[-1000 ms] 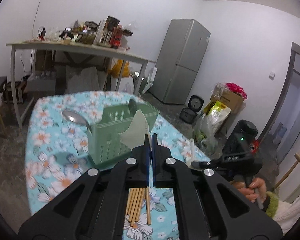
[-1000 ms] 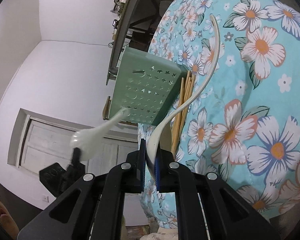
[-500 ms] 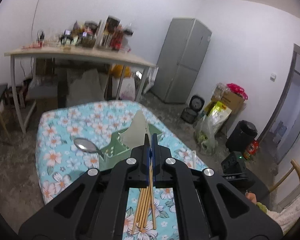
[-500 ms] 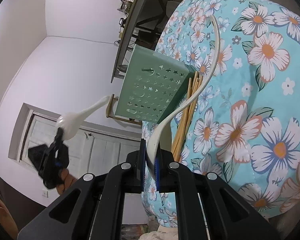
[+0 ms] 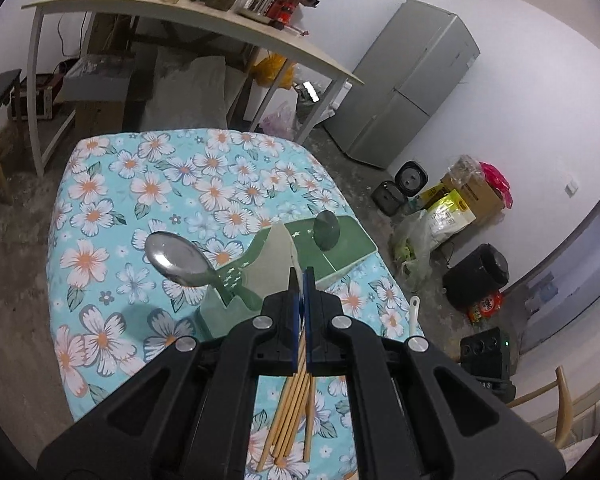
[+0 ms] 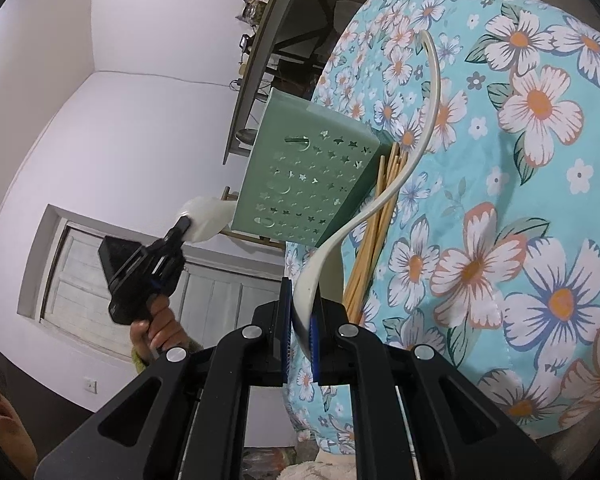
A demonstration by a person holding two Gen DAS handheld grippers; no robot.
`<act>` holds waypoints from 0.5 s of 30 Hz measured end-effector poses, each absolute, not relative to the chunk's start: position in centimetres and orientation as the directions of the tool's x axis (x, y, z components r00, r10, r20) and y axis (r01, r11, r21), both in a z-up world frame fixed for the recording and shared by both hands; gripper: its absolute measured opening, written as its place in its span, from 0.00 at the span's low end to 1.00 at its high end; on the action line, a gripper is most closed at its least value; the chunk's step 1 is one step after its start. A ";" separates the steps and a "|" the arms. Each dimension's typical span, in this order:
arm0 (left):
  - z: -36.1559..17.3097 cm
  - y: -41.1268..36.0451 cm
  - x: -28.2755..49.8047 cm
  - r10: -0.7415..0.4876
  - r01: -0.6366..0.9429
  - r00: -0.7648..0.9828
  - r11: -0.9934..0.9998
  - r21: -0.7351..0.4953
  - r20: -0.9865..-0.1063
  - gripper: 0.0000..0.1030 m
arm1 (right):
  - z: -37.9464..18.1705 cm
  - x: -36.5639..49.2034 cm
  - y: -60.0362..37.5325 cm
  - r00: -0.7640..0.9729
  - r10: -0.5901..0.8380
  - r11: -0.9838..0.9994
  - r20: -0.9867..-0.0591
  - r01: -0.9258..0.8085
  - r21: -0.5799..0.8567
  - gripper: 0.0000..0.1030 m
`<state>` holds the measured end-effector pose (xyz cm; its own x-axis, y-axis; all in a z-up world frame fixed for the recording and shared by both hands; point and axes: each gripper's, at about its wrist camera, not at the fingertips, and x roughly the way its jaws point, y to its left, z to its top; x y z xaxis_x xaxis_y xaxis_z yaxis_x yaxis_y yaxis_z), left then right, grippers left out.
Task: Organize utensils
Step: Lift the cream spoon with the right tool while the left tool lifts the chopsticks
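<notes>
**Two white spoons held at the green caddy**

A glossy white spoon (image 5: 274,264) is pinched by the closed jaws of the left gripper (image 5: 303,280) over the perforated green plastic caddy (image 5: 340,240), probably for dropping in. A metal spoon (image 5: 176,258) leans out at 9 o'clock. A curved white ladle (image 6: 400,168) is clamped bowl-first in the right gripper (image 6: 300,332), beside wooden chopsticks (image 6: 376,232) on the floral counter (image 6: 540,200).

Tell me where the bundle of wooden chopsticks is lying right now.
The wooden chopsticks lie flat on the floral tablecloth beside the base of the green utensil holder; in the right wrist view they run alongside the white spoon.
</notes>
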<state>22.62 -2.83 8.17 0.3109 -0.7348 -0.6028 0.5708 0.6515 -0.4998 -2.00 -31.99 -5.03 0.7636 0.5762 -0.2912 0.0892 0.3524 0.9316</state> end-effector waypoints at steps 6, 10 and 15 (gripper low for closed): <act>7.5 -3.5 23.4 -0.730 0.564 0.330 0.661 -0.495 -0.599 0.10 | -4.4 -2.0 -32.0 0.765 0.588 0.337 -0.263 0.064 0.939 0.08; 7.8 -3.3 22.9 -0.729 0.572 0.373 0.667 -0.477 -0.573 0.22 | -3.6 -1.9 -31.9 0.764 0.604 0.317 -0.228 0.032 0.948 0.08; 8.7 -2.2 21.6 -0.724 0.585 0.454 0.682 -0.438 -0.520 0.28 | -1.6 -1.3 -31.3 0.754 0.632 0.303 -0.178 -0.028 0.953 0.08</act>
